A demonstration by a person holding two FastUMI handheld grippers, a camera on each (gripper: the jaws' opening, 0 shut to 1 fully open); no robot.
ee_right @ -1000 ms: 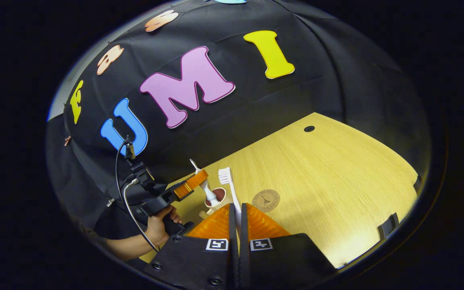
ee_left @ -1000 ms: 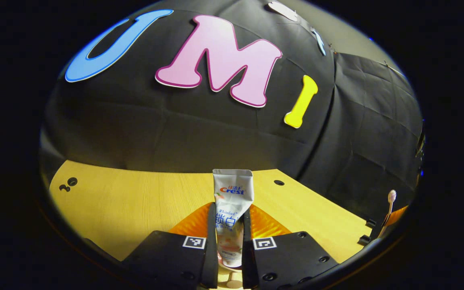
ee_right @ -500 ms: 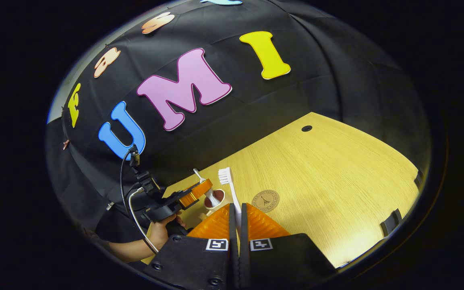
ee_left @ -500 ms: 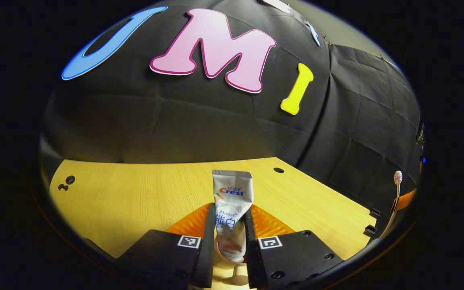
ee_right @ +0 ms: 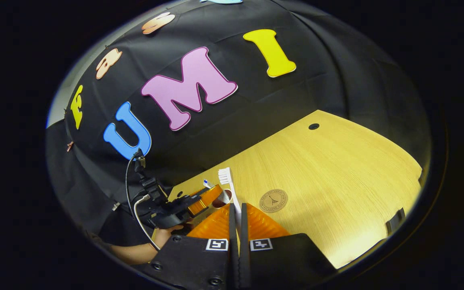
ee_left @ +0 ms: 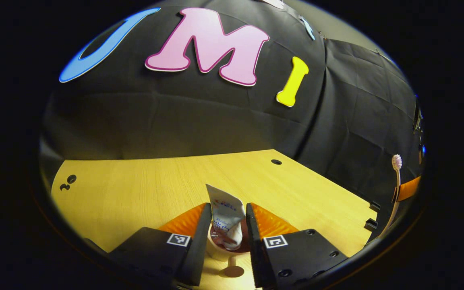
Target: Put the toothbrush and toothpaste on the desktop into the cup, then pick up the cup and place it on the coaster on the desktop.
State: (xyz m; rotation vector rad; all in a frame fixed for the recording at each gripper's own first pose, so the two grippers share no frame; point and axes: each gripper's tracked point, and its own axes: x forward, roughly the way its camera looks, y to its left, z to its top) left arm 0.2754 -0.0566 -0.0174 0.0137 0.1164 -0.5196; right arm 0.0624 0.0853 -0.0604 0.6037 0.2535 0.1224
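Left tool (ee_left: 227,219) released around toothpaste (ee_left: 224,217); right tool (ee_right: 238,215) grips toothbrush (ee_right: 228,186) over wooden desktop (ee_right: 336,177).

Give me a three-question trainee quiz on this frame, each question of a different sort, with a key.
1. True or false: the toothpaste tube stands with its lower end inside the cup, between the fingers of the left claw.
2. Multiple choice: what does the right claw hold? A) the coaster B) the toothbrush C) the cup
3. Fill in: the round coaster lies flat on the ___ with nothing on it.

Key: 1 true; 2 B, the toothbrush, bristles up, clamped between shut fingers; 3 desktop.
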